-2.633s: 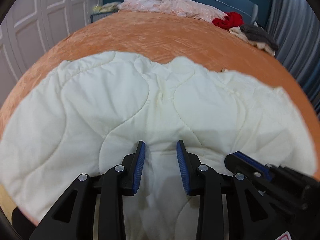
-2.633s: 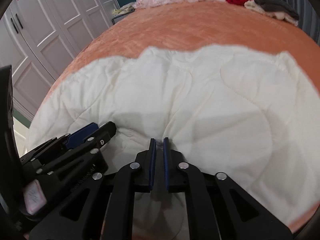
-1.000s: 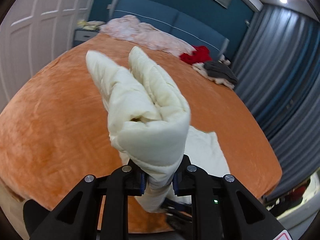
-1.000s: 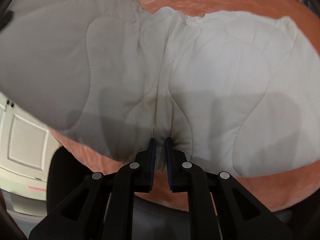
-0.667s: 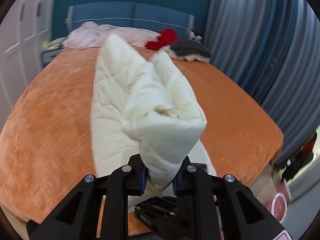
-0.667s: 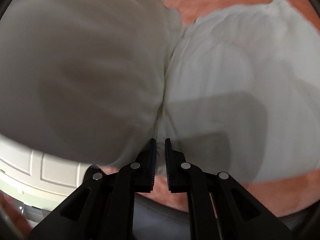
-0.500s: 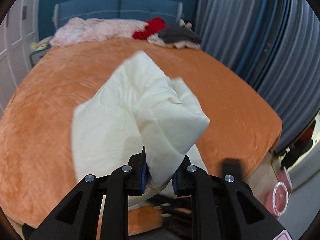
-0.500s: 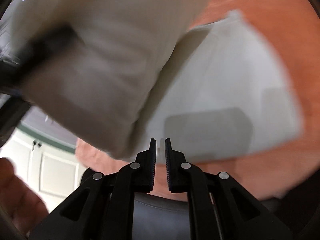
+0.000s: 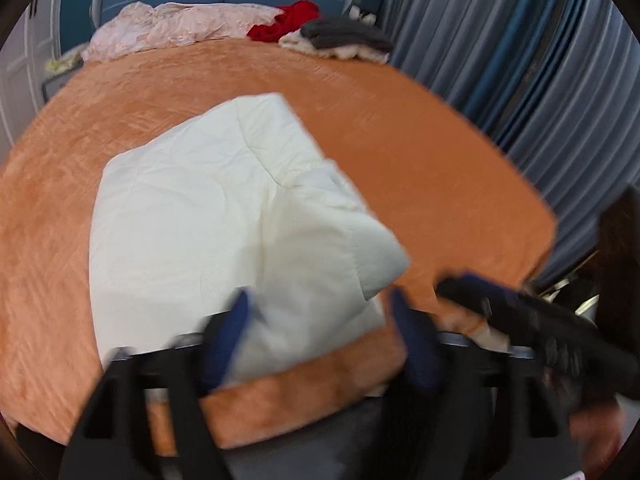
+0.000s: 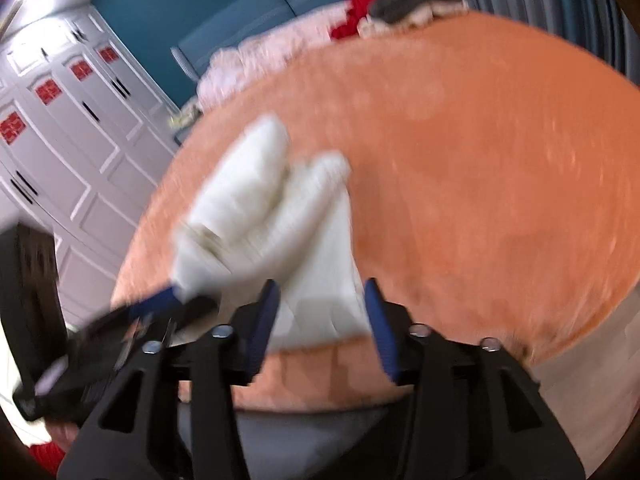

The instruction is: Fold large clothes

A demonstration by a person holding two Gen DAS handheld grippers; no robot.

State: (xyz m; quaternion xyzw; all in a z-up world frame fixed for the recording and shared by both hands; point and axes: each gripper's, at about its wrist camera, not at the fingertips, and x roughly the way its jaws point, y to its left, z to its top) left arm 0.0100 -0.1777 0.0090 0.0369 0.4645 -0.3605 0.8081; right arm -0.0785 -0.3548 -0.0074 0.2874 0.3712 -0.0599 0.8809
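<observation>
A cream quilted garment lies folded over on the orange bed cover, near its front edge. My left gripper is open, blurred by motion, with the garment's near end between its fingers but not pinched. The other gripper shows at the right. In the right wrist view the garment lies bunched and blurred. My right gripper is open just in front of its near edge. The left gripper shows at the garment's left end.
A pink cover, a red garment and grey and white clothes lie at the bed's far end. Blue curtains hang on the right. White wardrobe doors stand on the left.
Both grippers have opened and let go of the garment. It has dropped from the raised left gripper onto the bed, folded over itself. Both views are blurred by motion.
</observation>
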